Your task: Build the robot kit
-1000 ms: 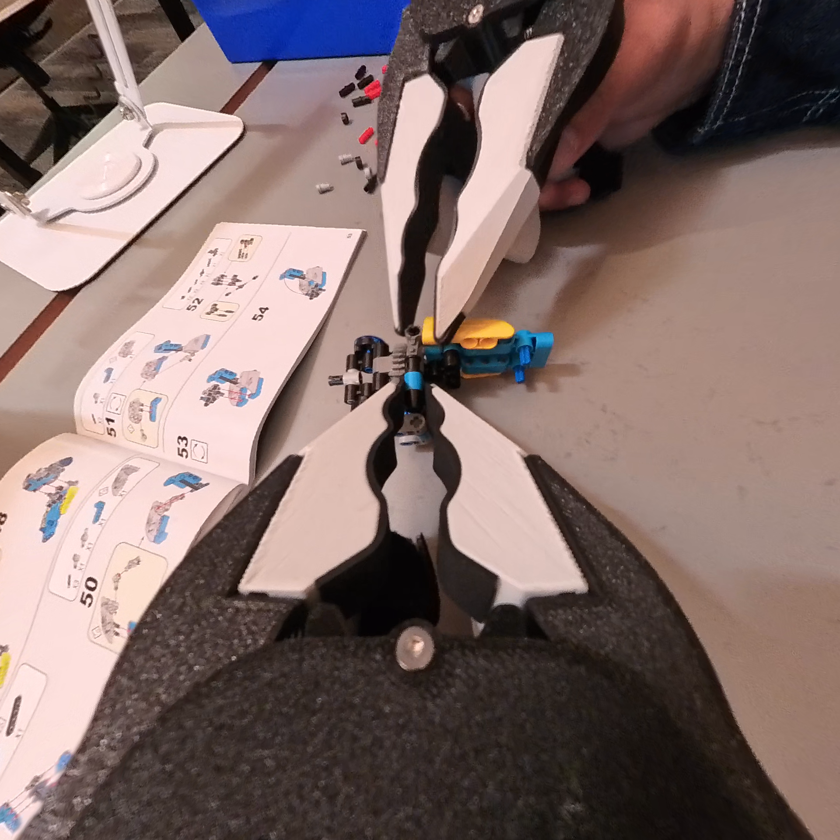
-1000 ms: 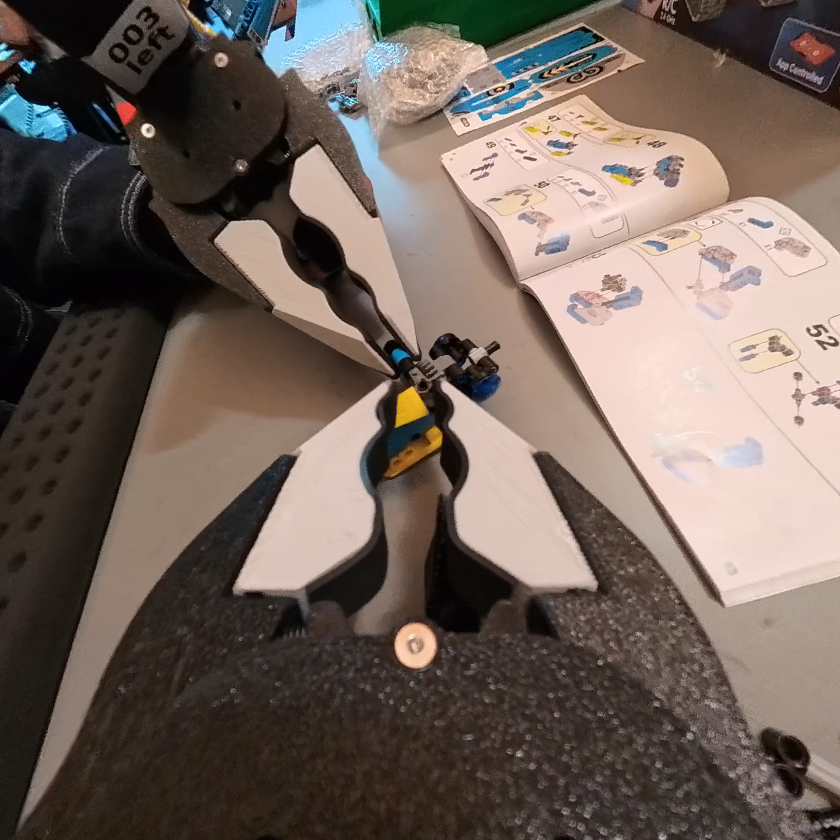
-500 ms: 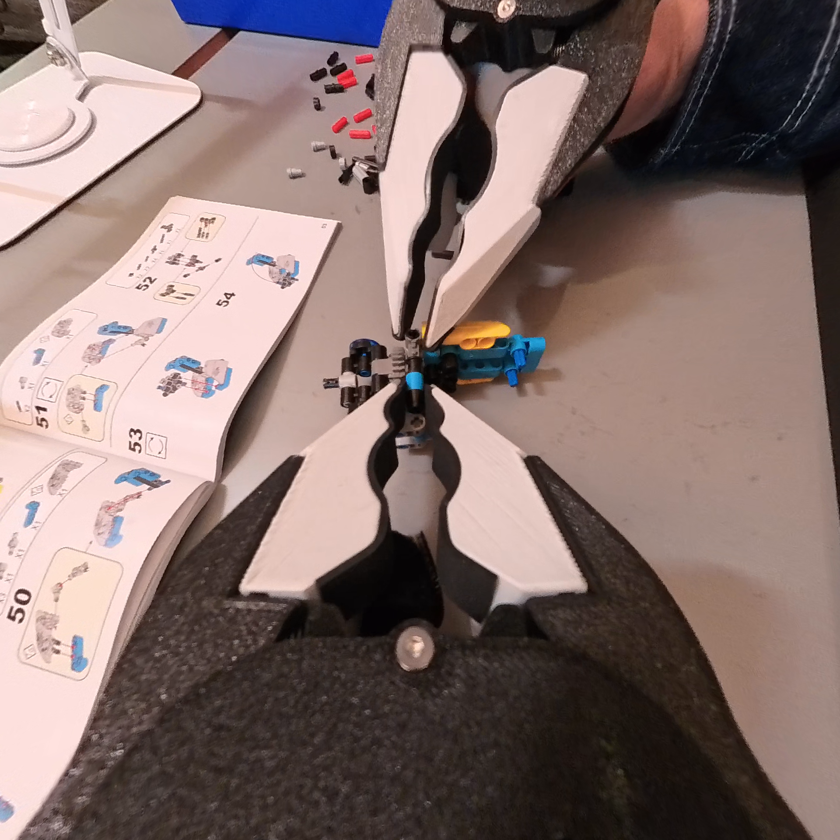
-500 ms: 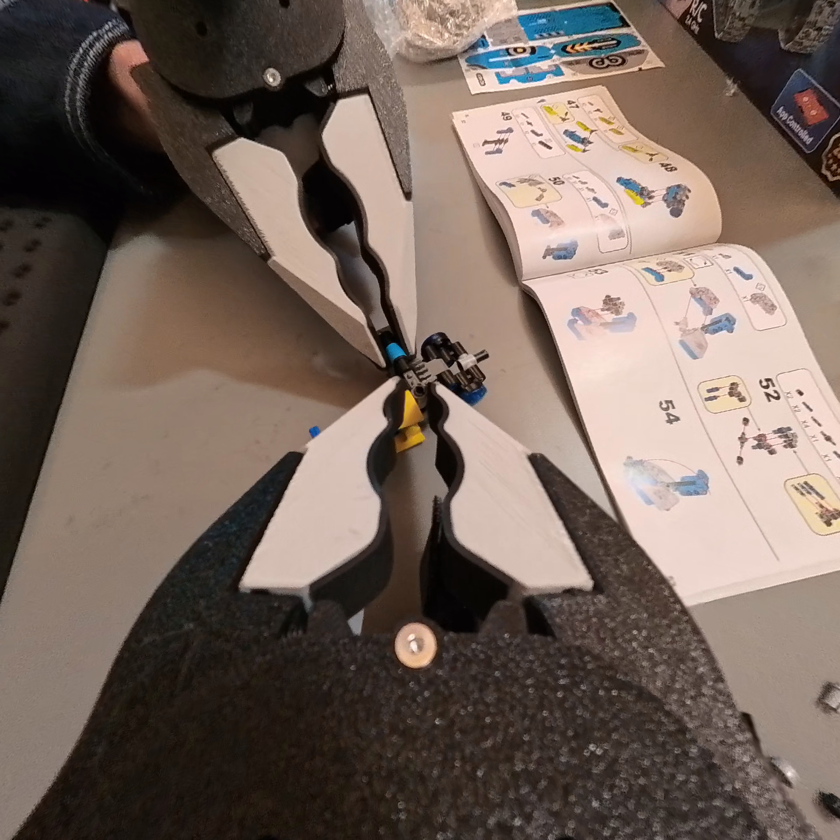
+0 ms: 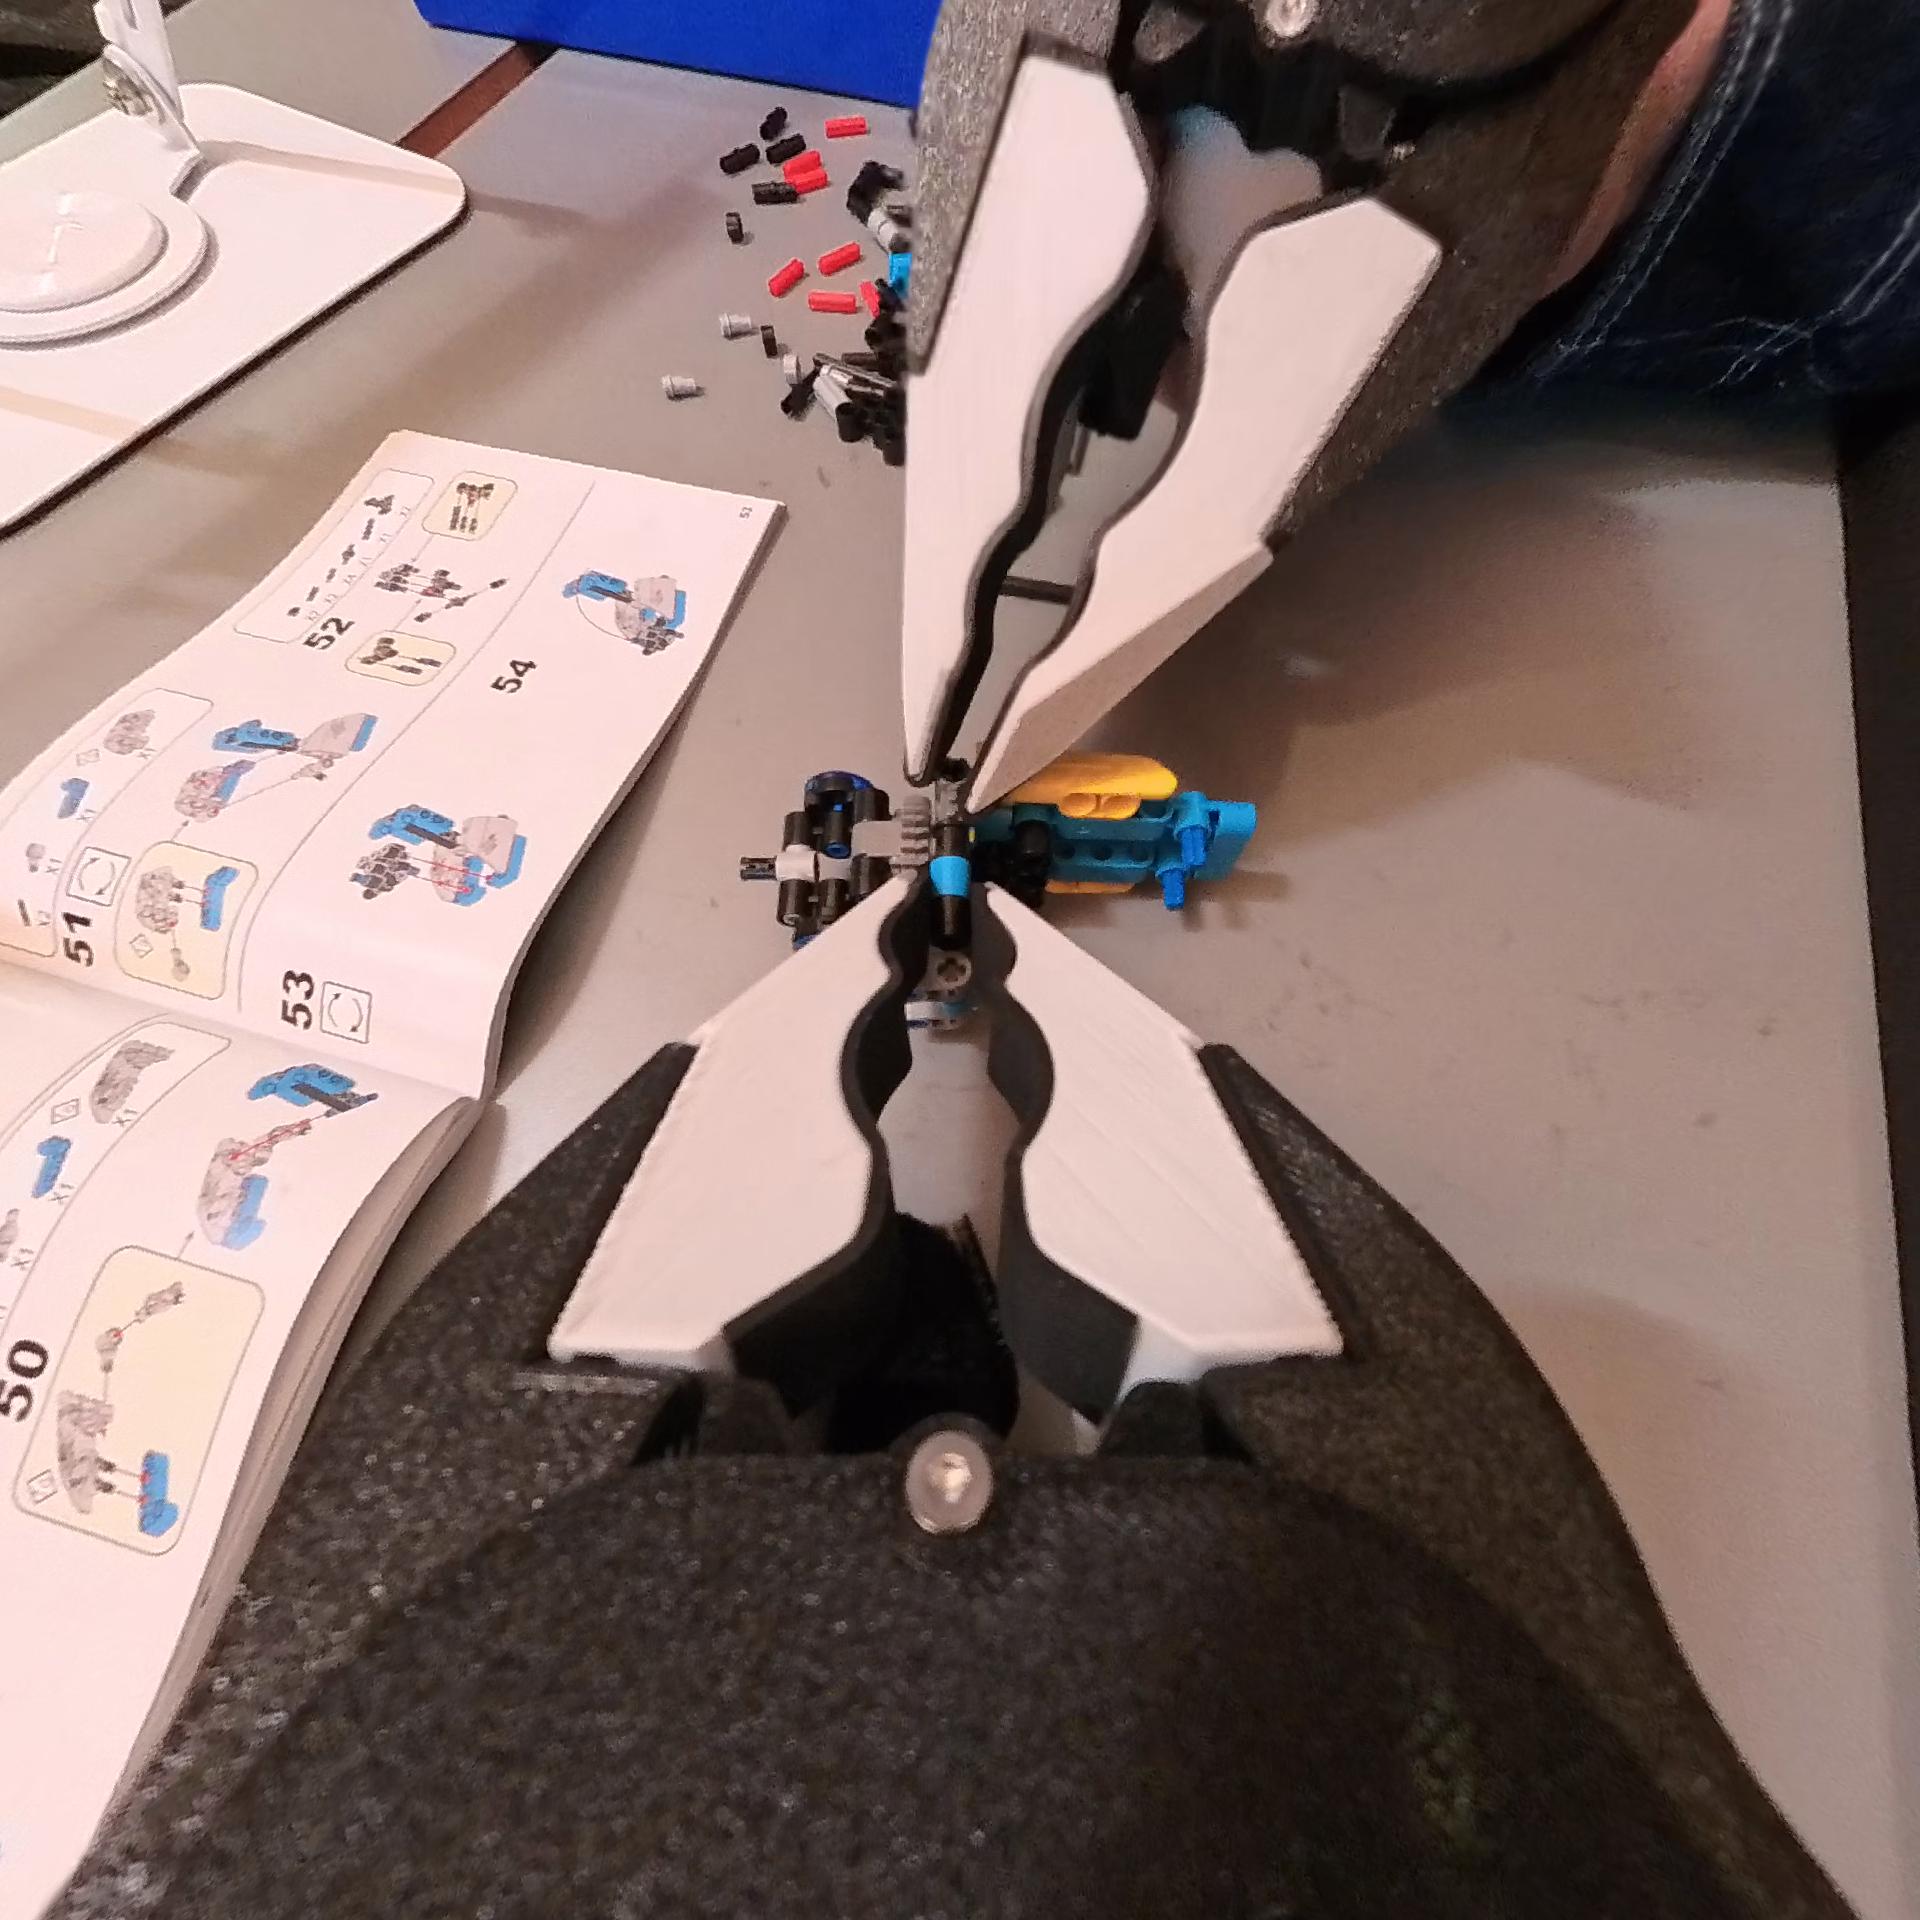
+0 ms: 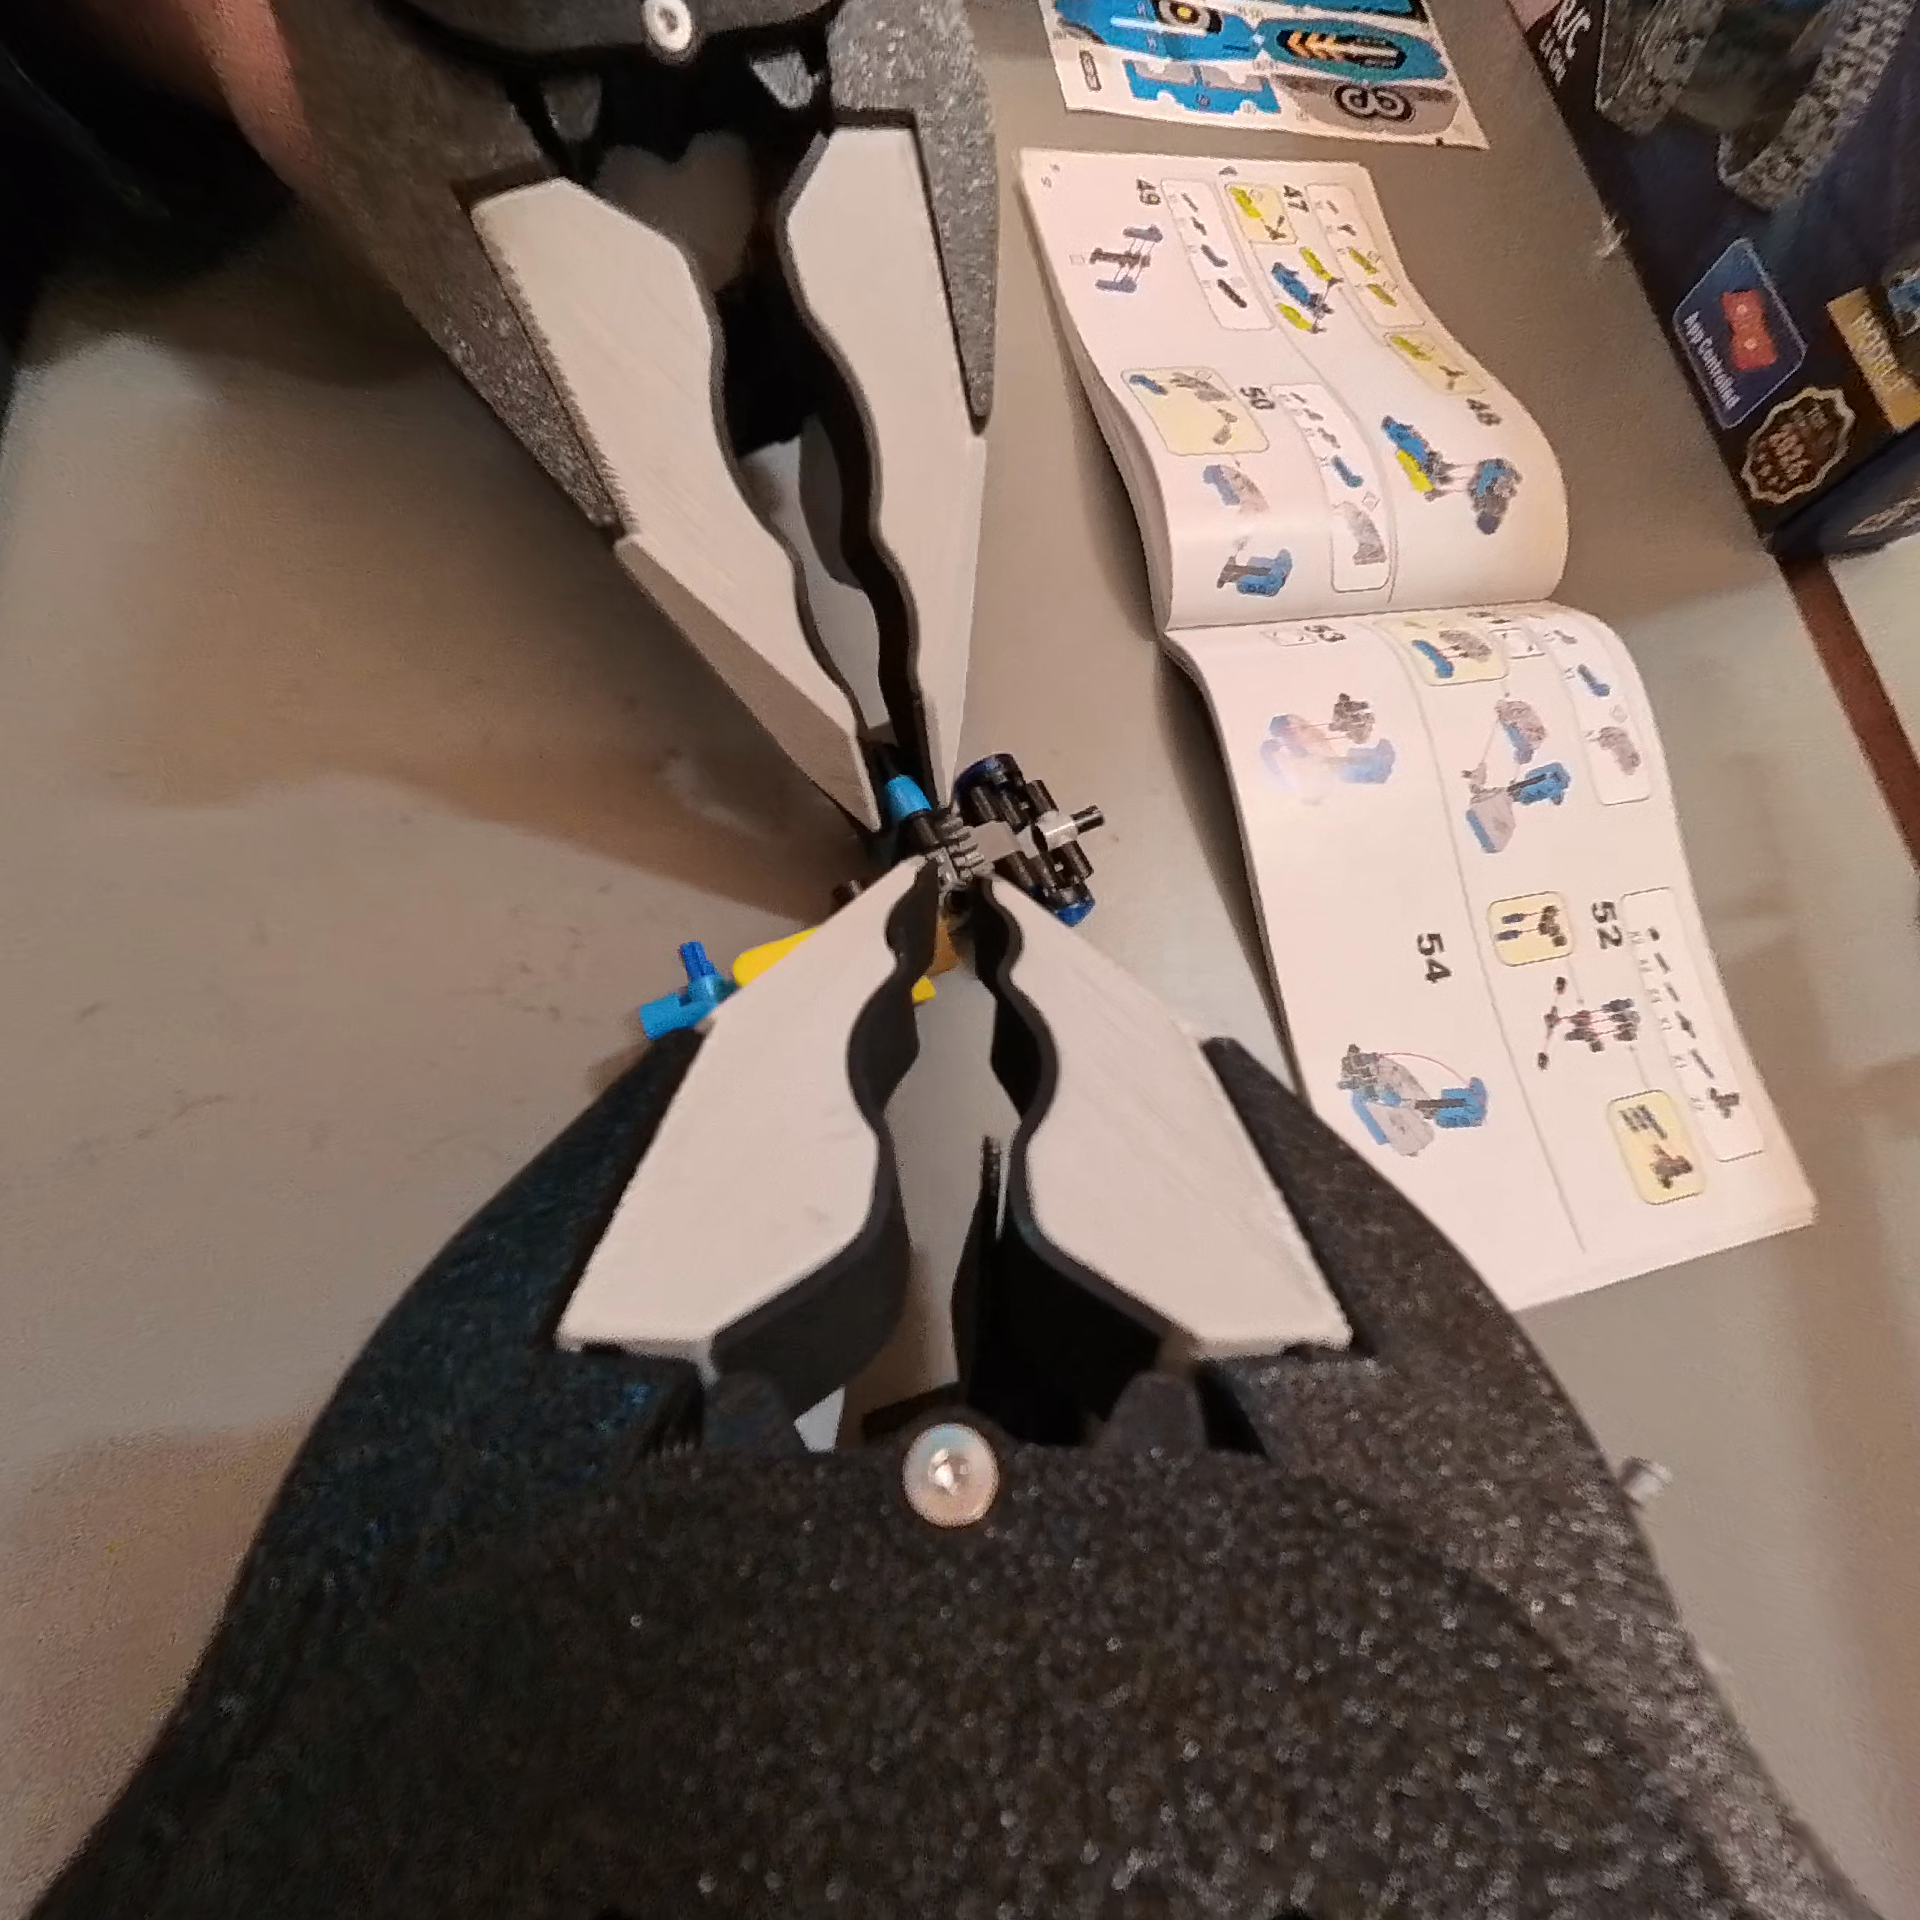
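A small brick model of blue, yellow and black parts lies on the grey table. My left gripper comes in from the near side and is shut on the model's black axle with a blue bush. My right gripper comes down from the far side, held by a hand in a denim sleeve. Its tips are shut on the grey toothed part at the model's middle. In the right wrist view the right gripper meets the left gripper tip to tip over the model. The model's yellow end is partly hidden under a finger.
An open instruction booklet lies left of the model; it also shows in the right wrist view. Loose red, black and grey pieces lie behind. A white lamp base, a blue bin, a sticker sheet and a printed box stand around. Only a small space, under 4 cm, lies between the two pairs of fingers.
Both grippers have stayed clamped on the model, which has kept its place. The right gripper has swung around it, so the yellow end now shows left of its fingers.
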A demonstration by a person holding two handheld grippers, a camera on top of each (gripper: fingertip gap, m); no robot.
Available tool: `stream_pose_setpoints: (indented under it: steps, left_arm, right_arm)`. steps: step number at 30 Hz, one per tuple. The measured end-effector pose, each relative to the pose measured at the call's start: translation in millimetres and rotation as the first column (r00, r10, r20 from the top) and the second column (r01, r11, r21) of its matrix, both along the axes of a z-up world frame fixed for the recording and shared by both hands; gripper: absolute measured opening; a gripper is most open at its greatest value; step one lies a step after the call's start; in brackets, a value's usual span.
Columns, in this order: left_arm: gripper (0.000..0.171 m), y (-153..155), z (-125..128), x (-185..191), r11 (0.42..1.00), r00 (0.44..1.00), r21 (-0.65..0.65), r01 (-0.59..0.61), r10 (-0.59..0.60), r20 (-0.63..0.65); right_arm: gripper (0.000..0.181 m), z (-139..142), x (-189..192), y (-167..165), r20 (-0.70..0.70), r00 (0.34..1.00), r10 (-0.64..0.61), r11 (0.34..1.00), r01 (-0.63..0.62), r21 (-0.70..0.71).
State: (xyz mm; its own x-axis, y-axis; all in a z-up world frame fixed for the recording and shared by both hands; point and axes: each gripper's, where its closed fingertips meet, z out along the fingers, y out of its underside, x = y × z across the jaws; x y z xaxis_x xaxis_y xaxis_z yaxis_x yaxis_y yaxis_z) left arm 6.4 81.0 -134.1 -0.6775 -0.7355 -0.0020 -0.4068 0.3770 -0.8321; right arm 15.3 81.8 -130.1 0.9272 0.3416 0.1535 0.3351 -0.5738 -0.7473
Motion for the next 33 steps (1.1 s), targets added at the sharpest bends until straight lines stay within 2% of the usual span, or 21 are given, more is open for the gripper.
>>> stream_pose_setpoints:
  steps: [4,7,11,18,22,25,27,29,31,33]
  left_arm:
    - [0.005,-4,0,-5,0.998,0.999,0.023,0.053,-0.053,-0.003]
    - [0.005,-4,0,-6,0.992,0.992,0.034,0.125,-0.124,-0.024]
    - [0.005,-4,-1,-7,0.98,0.979,0.026,0.199,-0.198,-0.058]
    - [0.005,-3,-1,-5,0.983,0.981,0.022,0.18,-0.178,-0.082]
    - [0.006,-2,-1,-4,0.985,0.982,-0.013,0.175,-0.175,-0.066]
    - [0.006,-2,-1,-5,0.984,0.982,-0.026,0.176,-0.178,-0.061]
    - [0.006,-2,-1,-5,0.984,0.982,-0.035,0.177,-0.179,-0.062]
    - [0.006,-2,-1,-5,0.981,0.979,-0.07,0.18,-0.186,-0.079]
    - [0.006,-2,-1,-6,0.976,0.974,-0.107,0.19,-0.201,-0.106]
    - [0.006,-2,-1,-5,0.975,0.972,-0.111,0.193,-0.206,-0.111]
  right_arm:
    - [0.005,0,-6,-4,0.042,0.997,0.064,0.998,-0.063,-0.02]
    - [0.004,0,-8,-5,-0.021,0.993,0.114,0.993,-0.114,-0.036]
    - [0.003,0,-9,-6,-0.041,0.984,0.171,0.982,-0.174,-0.071]
    - [0.001,-1,-11,-3,0.019,0.977,0.213,0.967,-0.208,-0.146]
    - [0.003,2,-7,0,-0.04,0.981,0.192,0.978,-0.195,-0.069]
    - [0.017,14,-2,-3,-0.028,0.982,0.187,0.982,-0.186,0.041]
    - [0.029,24,-4,-12,-0.073,0.973,0.219,0.971,-0.21,0.112]
    - [0.037,21,-6,-26,-0.072,0.965,0.251,0.964,-0.243,0.112]
    - [0.047,12,-10,-34,0.024,0.967,0.253,0.961,-0.254,0.104]
    - [0.067,8,-20,-34,0.124,0.961,0.248,0.956,-0.263,0.13]
